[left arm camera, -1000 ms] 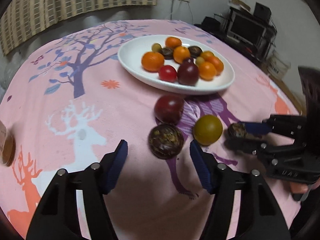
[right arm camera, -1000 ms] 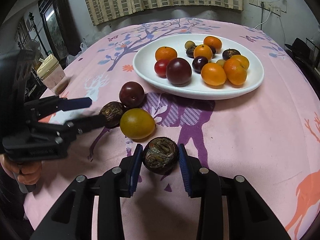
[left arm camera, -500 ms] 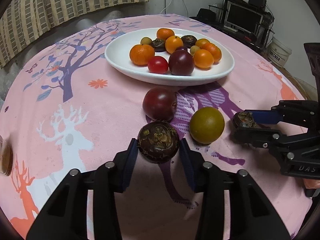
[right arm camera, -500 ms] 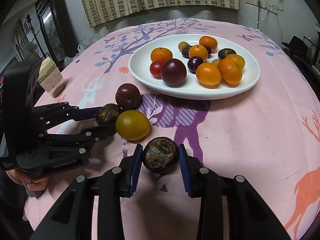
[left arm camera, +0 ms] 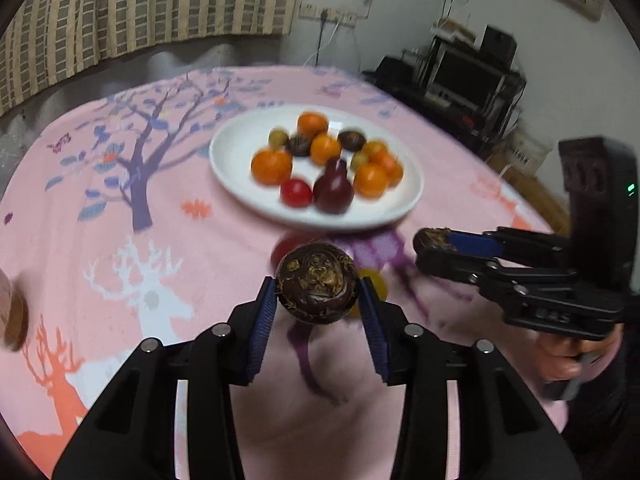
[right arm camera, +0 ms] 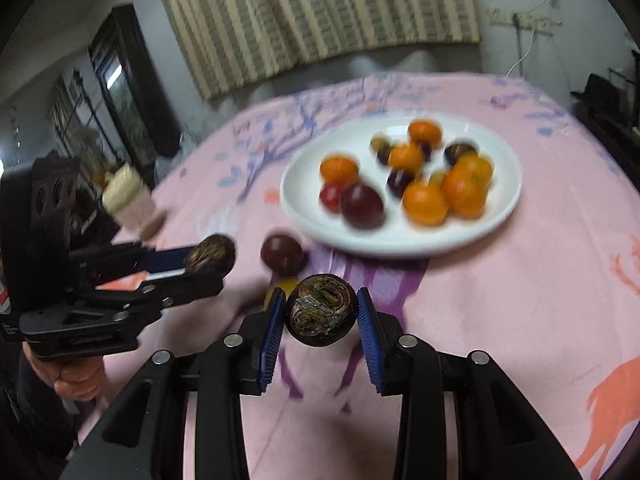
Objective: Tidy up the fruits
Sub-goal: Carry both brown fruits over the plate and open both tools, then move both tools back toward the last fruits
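Note:
My left gripper (left arm camera: 318, 306) is shut on a dark brown passion fruit (left arm camera: 317, 283) and holds it above the pink tablecloth. My right gripper (right arm camera: 322, 318) is shut on a second dark passion fruit (right arm camera: 322, 310), also lifted. Each gripper shows in the other's view: the right one (left arm camera: 434, 246) at the right, the left one (right arm camera: 210, 258) at the left. A white plate (left arm camera: 240, 148) with several oranges, plums and small fruits lies beyond. A dark red plum (right arm camera: 282, 254) and a yellow-green fruit (right arm camera: 280, 286), partly hidden, lie on the cloth before the plate (right arm camera: 500, 216).
A cream-lidded cup (right arm camera: 128, 200) stands at the table's left side. A brown object (left arm camera: 14, 316) lies at the left edge of the left wrist view. Shelves with a monitor (left arm camera: 464, 76) stand beyond the table at the right.
Both grippers have risen from the cloth with their passion fruits. The left gripper closed on its fruit during the past second. The plum and yellow-green fruit stayed on the cloth.

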`<action>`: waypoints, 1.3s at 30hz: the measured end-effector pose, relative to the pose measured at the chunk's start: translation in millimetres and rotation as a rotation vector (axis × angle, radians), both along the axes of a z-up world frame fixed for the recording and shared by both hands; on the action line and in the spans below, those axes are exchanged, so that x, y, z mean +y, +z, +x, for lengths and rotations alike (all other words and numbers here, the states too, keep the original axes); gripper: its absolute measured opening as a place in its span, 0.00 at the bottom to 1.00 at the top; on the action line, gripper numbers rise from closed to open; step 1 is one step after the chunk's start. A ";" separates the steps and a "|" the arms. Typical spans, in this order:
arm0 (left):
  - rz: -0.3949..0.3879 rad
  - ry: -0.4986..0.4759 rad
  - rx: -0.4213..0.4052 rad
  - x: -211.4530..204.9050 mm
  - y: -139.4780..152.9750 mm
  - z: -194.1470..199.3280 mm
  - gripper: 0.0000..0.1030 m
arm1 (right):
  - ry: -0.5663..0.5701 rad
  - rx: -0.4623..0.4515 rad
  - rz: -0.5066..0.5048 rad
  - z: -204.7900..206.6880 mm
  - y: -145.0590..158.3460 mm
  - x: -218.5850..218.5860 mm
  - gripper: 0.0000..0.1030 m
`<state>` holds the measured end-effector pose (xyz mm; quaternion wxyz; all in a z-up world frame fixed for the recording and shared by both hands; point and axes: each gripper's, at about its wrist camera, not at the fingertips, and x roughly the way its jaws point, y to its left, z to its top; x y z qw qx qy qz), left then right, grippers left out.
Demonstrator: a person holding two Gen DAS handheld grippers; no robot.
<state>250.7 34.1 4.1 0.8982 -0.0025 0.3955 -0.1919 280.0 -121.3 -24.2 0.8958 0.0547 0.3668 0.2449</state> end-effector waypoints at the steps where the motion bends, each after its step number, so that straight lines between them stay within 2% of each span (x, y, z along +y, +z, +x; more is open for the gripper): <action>1: -0.005 0.011 -0.023 0.7 10.8 7.2 0.40 | -0.028 -0.024 0.012 3.7 5.9 -2.7 0.36; 4: 0.006 0.049 -0.079 -2.8 28.4 37.1 0.40 | -0.132 -0.087 0.036 29.4 22.0 -12.9 0.36; 9: 0.049 0.120 -0.058 -19.7 22.1 107.1 0.40 | -0.279 -0.135 -0.027 83.7 22.0 -20.9 0.36; 15: 0.103 0.159 -0.014 -33.3 2.1 159.7 0.40 | -0.310 -0.073 -0.026 127.4 -0.3 -31.8 0.36; 20: 0.144 0.167 -0.014 -40.1 -5.9 174.8 0.41 | -0.305 -0.077 -0.026 131.3 -3.5 -35.1 0.38; 22: 0.173 0.198 -0.027 -41.9 -4.7 172.7 0.55 | -0.300 -0.075 -0.018 130.8 -3.3 -35.2 0.45; 23: 0.180 0.214 -0.039 -41.5 -2.4 169.4 0.72 | -0.298 -0.077 -0.014 128.8 -2.1 -35.2 0.45; 24: 0.181 0.230 -0.068 -40.2 3.0 162.4 0.79 | -0.296 -0.084 -0.014 125.6 0.4 -34.8 0.46; 28: 0.207 0.235 -0.119 -38.0 18.8 138.8 0.81 | -0.278 -0.122 -0.002 109.0 13.8 -31.7 0.51; 33: 0.214 0.273 -0.149 -26.2 30.9 99.2 0.88 | -0.222 -0.133 0.012 85.7 21.7 -19.5 0.52; 36: 0.178 0.324 -0.158 -8.0 27.5 73.8 0.92 | -0.149 -0.116 0.015 66.1 22.3 -7.1 0.52; 39: 0.151 0.400 -0.127 21.6 12.6 55.1 0.92 | -0.015 -0.071 -0.002 43.3 15.5 10.8 0.52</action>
